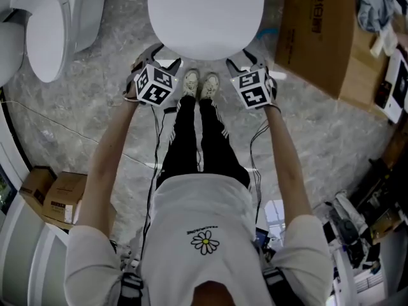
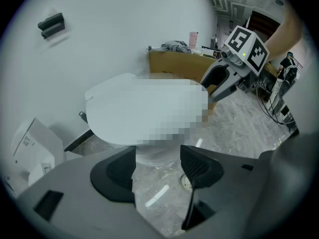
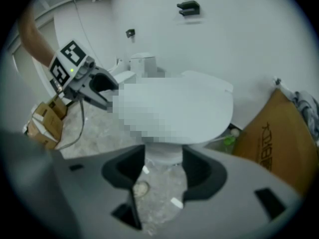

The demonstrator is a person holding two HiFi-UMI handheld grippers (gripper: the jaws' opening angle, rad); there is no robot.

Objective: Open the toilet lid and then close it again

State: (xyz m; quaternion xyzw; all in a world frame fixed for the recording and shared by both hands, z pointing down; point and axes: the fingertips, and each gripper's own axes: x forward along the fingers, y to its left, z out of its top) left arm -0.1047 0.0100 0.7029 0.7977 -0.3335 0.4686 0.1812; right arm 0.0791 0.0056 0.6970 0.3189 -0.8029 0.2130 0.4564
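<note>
A white toilet stands straight ahead with its lid (image 1: 205, 14) lying down flat. In the head view my left gripper (image 1: 152, 55) hangs just off the lid's front left edge and my right gripper (image 1: 245, 59) just off its front right edge; neither touches it. In the left gripper view the lid (image 2: 109, 108) fills the space beyond my left gripper (image 2: 157, 158), whose jaws stand apart with only floor between them. The right gripper view shows the lid (image 3: 209, 103) above my right gripper (image 3: 163, 161), also open and empty.
A second white toilet (image 1: 51, 24) sits at the far left. A large cardboard box (image 1: 315, 30) leans at the right of the toilet, with a green bottle (image 3: 228, 142) beside it. Small cartons (image 1: 57, 196) lie at the lower left. Cables trail over the marble floor.
</note>
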